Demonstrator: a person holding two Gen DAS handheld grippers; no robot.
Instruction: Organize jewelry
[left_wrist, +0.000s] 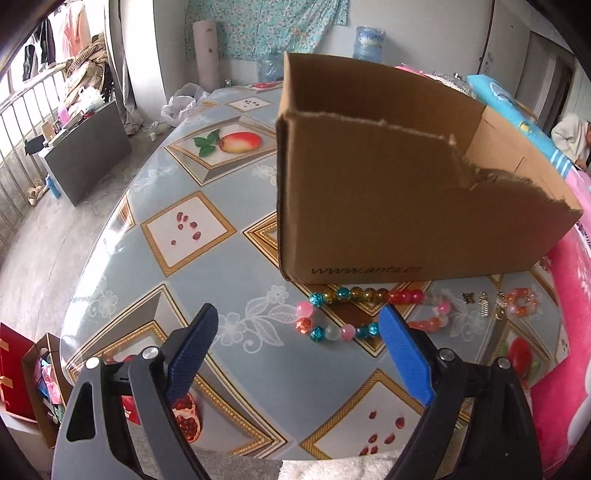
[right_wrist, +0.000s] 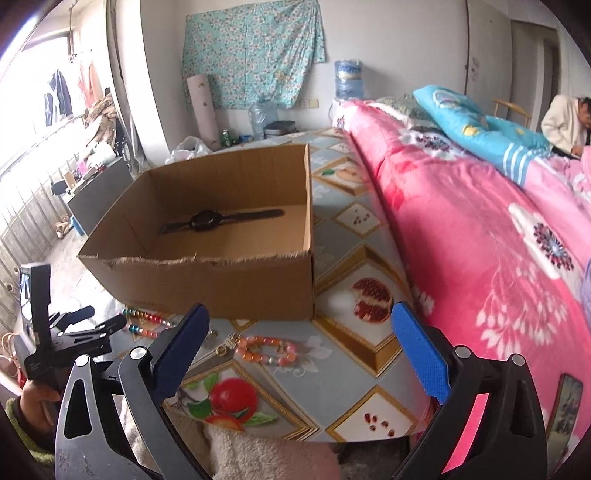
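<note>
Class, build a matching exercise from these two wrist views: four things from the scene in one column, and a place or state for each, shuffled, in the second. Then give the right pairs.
Column 1
1. watch
2. multicoloured bead bracelet
3. cardboard box
4. right gripper

Column 2
A. torn along its top edge
B. open, nothing between the fingers
C. lying inside the box
D. on the table, in front of the box

Pairs: 1-C, 2-D, 3-A, 4-B

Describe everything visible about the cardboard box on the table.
The cardboard box is plain brown corrugated card, open-topped, its flaps torn off to leave ragged upper edges. A printed web address runs along the bottom of one side. It sits upright on the patterned table, with beaded bracelets lying just outside its near wall. Inside, a dark wristwatch lies flat on the floor. Neither gripper touches it.
</note>
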